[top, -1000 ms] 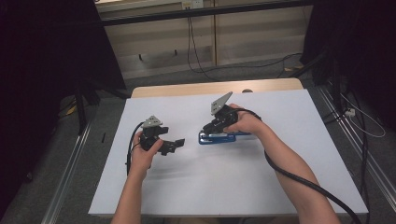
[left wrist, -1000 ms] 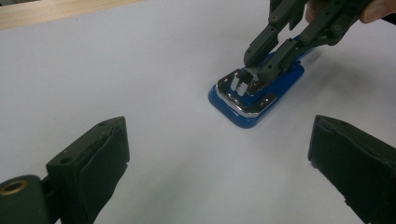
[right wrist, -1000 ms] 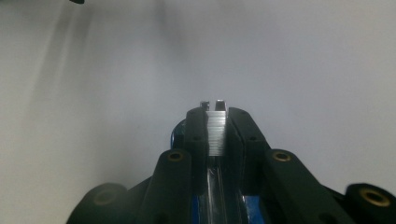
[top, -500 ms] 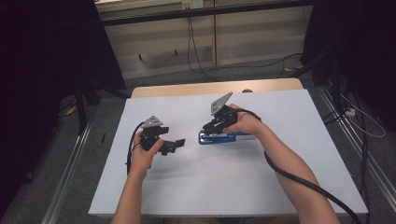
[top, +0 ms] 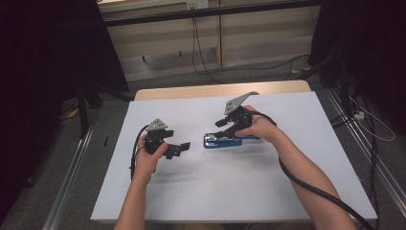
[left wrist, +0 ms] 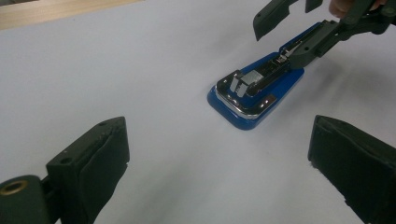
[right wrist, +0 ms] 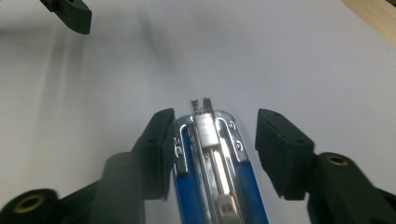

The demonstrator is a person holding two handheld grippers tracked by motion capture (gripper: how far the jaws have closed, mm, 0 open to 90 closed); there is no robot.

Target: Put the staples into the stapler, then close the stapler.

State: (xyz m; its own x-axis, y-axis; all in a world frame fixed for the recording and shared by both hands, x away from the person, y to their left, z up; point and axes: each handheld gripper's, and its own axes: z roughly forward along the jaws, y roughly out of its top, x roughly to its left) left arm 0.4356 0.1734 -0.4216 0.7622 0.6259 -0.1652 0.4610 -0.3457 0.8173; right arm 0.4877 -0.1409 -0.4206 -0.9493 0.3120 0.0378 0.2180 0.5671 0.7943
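A blue stapler [top: 221,142] with a chrome top lies flat on the white table [top: 239,191], its nose toward my left gripper. My right gripper [top: 225,130] reaches down over it from the right. Its jaws have just been opening and now stand either side of the stapler [right wrist: 212,154]; a gap shows at the right-hand pad [right wrist: 280,149]. My left gripper [top: 179,147] rests open left of the stapler, a short way off. Its wide-spread jaws point at the stapler [left wrist: 254,95] with nothing between them. The right gripper [left wrist: 294,32] shows beyond it.
A bare wooden strip [top: 215,90] runs along the table's far edge. A black cable [top: 306,187] trails back from the right gripper along the forearm. Dark floor and metal rails surround the table.
The right gripper's jaws stand wider apart around the stapler than before. Both hands and the stapler have kept their places.
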